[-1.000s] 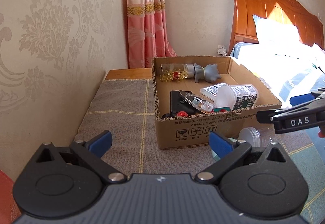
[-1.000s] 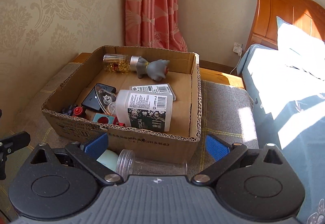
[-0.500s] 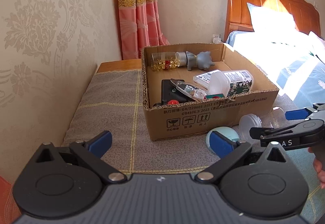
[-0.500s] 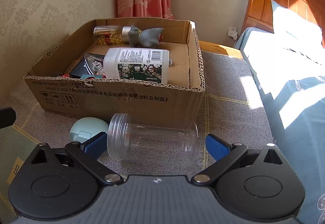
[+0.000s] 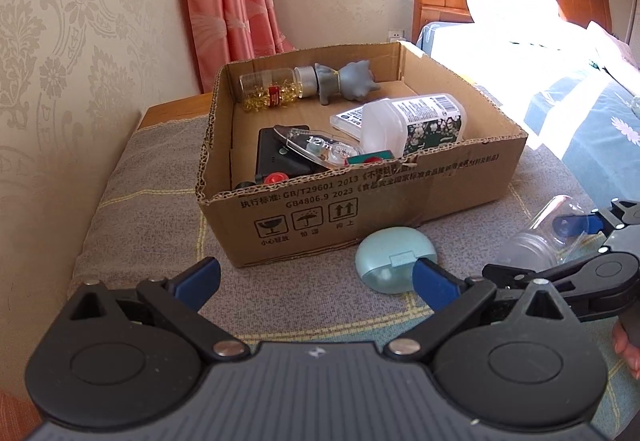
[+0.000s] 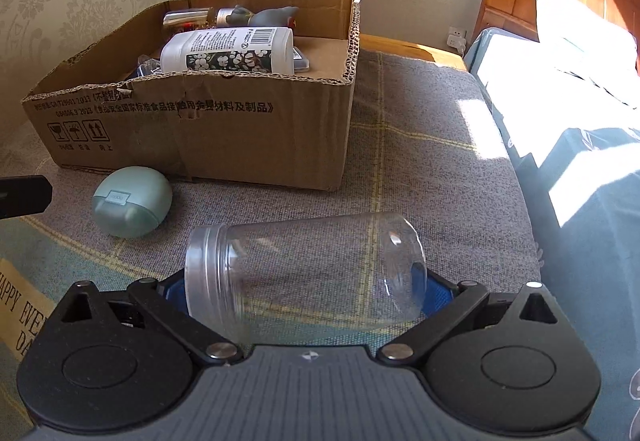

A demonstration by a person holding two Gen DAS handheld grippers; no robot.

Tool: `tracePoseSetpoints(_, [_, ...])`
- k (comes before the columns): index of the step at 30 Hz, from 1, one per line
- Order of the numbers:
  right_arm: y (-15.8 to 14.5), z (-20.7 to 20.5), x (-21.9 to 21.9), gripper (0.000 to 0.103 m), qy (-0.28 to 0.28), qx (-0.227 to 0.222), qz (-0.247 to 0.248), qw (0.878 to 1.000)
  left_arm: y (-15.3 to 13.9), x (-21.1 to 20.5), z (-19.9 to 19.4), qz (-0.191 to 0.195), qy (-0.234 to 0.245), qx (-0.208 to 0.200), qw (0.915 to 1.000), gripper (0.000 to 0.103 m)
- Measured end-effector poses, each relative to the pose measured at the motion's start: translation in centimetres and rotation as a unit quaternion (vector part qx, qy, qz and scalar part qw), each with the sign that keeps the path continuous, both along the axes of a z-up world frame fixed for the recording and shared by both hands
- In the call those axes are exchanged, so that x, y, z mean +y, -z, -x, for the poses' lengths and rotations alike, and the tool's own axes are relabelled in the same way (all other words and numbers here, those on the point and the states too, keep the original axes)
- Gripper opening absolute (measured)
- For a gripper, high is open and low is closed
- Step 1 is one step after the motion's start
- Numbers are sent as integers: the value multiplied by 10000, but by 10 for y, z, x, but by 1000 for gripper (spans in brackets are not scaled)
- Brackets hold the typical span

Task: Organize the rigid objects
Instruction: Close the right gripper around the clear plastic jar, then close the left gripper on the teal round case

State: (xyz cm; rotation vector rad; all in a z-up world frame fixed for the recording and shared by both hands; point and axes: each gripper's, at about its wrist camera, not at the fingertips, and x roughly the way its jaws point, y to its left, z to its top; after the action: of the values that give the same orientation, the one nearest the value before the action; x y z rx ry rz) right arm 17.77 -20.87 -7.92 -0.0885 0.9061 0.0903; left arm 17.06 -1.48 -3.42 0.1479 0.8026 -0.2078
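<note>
A clear plastic jar (image 6: 304, 269) lies on its side on the grey cloth, in front of the cardboard box (image 6: 200, 121). My right gripper (image 6: 306, 293) is open and straddles the jar, one blue pad at each end. A teal oval case (image 6: 132, 201) rests left of the jar, against the box front. In the left wrist view my left gripper (image 5: 316, 281) is open and holds nothing, with the teal case (image 5: 394, 259) just beyond its right finger. The right gripper (image 5: 536, 249) and jar (image 5: 528, 241) show at the right edge.
The box (image 5: 360, 201) holds a white bottle (image 5: 416, 121), a grey cat figure (image 5: 348, 81), a capsule bottle (image 5: 272, 89), a black device (image 5: 276, 157) and a tape dispenser (image 5: 320, 149). A bed (image 6: 580, 101) runs along the right. A wall (image 5: 60, 81) is close on the left.
My right gripper has dropped and come forward, so the jar now lies between its fingers. The left gripper has turned right and tilted down, bringing the teal case into view.
</note>
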Motion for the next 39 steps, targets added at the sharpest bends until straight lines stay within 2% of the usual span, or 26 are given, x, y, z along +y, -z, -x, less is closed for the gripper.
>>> tracePoseSetpoints(7, [2,5,-2,103,-77,-160,-22,9998,18,-25,-22,8,141,240,9996,102])
tracePoseSetpoints(15, [0,10,-4,103,-243,-84,-18,9997,34,-40,-37,9,131,398,9991,102])
tracePoseSetpoints(23, [0,14,-4,103,-229,-89,-18,9997,43,-10,-24,-84,-149,571,9982,102])
tracePoseSetpoints(29, [-1,15,-2,103,-184,-63,-7,9998,42,21,-13,-130,-651,622,9959,103])
tracePoseSetpoints(32, [0,16,-3,103,-163,-60,-4,9998,38,23,-12,-197,-870,657,9938,102])
tracePoseSetpoints(35, [0,16,-2,103,-147,-59,-2,9999,36,16,-14,-53,-740,608,9954,102])
tracePoseSetpoints(39, [0,16,-2,103,-143,-64,0,9999,37,9,-30,97,-860,549,9947,102])
